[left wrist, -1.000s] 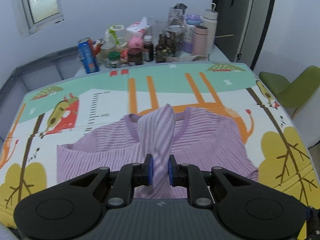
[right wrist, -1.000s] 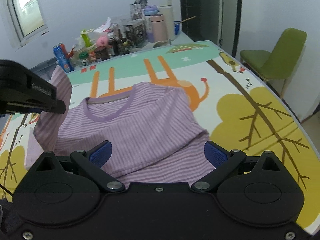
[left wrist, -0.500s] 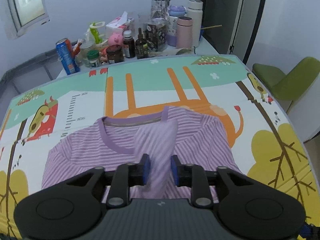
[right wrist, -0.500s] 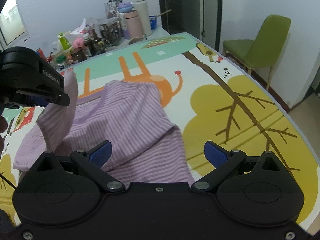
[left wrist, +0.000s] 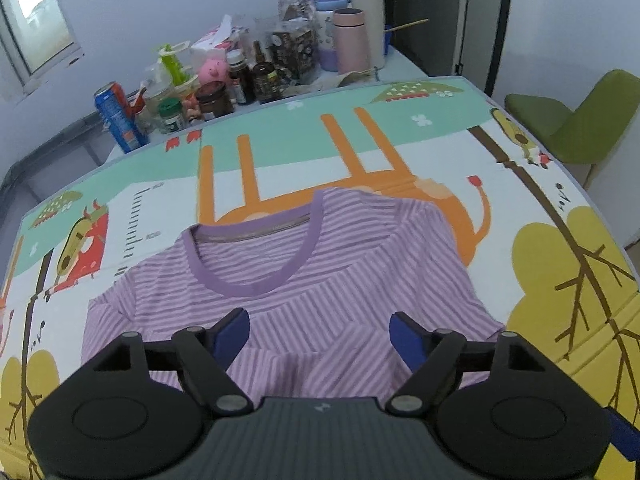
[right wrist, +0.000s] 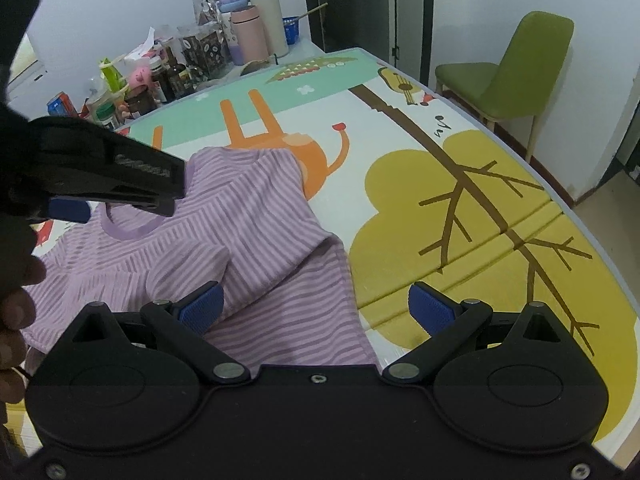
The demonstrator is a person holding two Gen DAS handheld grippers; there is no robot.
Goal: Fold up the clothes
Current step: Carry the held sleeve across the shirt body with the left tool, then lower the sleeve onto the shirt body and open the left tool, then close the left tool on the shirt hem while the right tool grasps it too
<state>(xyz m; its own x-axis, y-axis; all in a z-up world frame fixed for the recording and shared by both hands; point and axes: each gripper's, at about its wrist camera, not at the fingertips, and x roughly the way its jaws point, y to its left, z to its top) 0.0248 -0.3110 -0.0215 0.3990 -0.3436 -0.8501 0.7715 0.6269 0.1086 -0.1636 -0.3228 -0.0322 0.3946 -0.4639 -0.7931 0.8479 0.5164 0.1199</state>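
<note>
Your left gripper (left wrist: 320, 336) tilts steeply down, jaws just opened, clamping nothing; striped shirt (left wrist: 280, 280) lies flat beneath. Right gripper (right wrist: 316, 306) gapes wide over its edge.

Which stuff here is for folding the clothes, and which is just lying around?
For the folding:
- purple striped shirt
- play mat under it

Just lying about:
- soda can
- pink flask
- brown bottles
- pink pig toy
- green chair
</note>
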